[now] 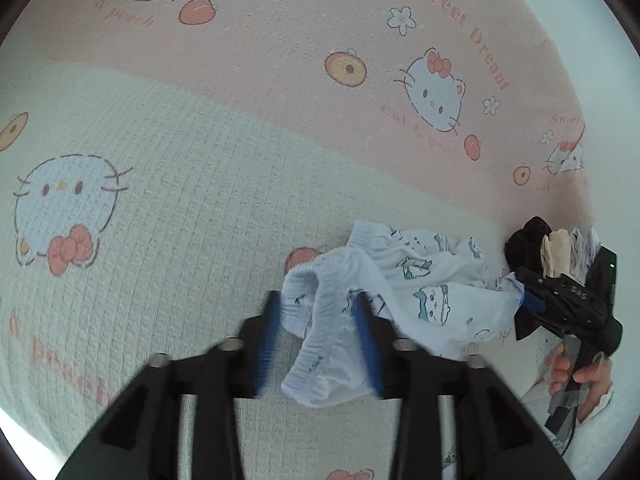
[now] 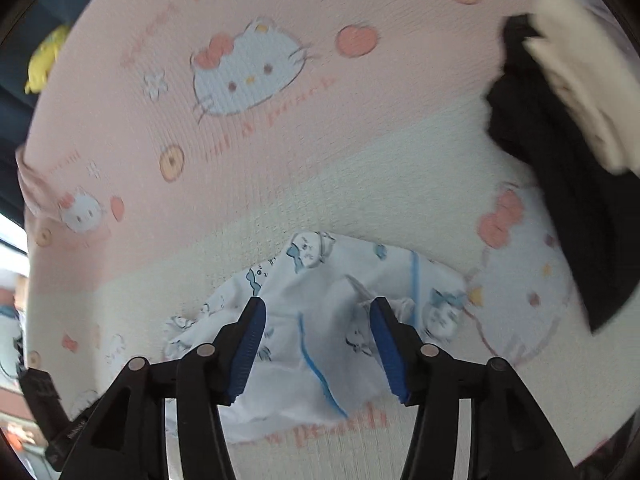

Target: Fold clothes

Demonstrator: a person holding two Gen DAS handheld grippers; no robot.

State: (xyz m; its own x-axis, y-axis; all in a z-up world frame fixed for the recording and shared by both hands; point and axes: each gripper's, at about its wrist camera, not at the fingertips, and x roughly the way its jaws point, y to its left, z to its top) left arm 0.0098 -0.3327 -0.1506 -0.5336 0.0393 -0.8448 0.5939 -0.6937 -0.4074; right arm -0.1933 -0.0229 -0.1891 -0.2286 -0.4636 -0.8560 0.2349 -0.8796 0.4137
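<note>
A small white garment point(image 1: 384, 300) printed with blue cartoon animals lies crumpled on the bed cover; it also shows in the right wrist view point(image 2: 320, 332). My left gripper point(image 1: 318, 312) is open, its blue-padded fingers either side of the garment's ribbed white edge. My right gripper point(image 2: 318, 316) is open over the garment's other end, with cloth between the jaws; it also shows in the left wrist view point(image 1: 532, 300) at that end of the garment, held by a hand.
The pink and cream cat-print bed cover point(image 1: 200, 160) fills both views. A pile of black, beige and white clothes point(image 1: 548, 248) lies beyond the garment; it also shows in the right wrist view point(image 2: 568, 128). A yellow toy point(image 2: 46, 58) lies off the bed's far edge.
</note>
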